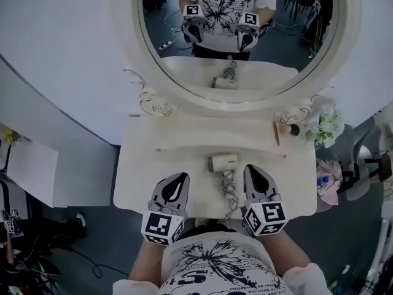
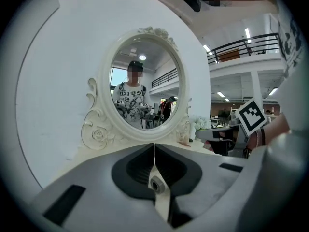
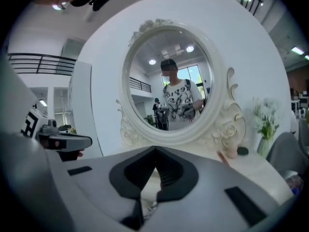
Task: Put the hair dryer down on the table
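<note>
hair dryer (image 1: pixel 222 162) on table (image 1: pixel 150 174), mirror (image 1: pixel 295 54) behind

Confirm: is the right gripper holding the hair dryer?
No, the hair dryer lies on the table beside the right gripper, whose jaws are together and empty.

The left gripper (image 1: pixel 181 177) sits just left of the hair dryer (image 1: pixel 222 162) and the right gripper (image 1: pixel 251 168) just right of it, each with its jaws pressed together on nothing.
</note>
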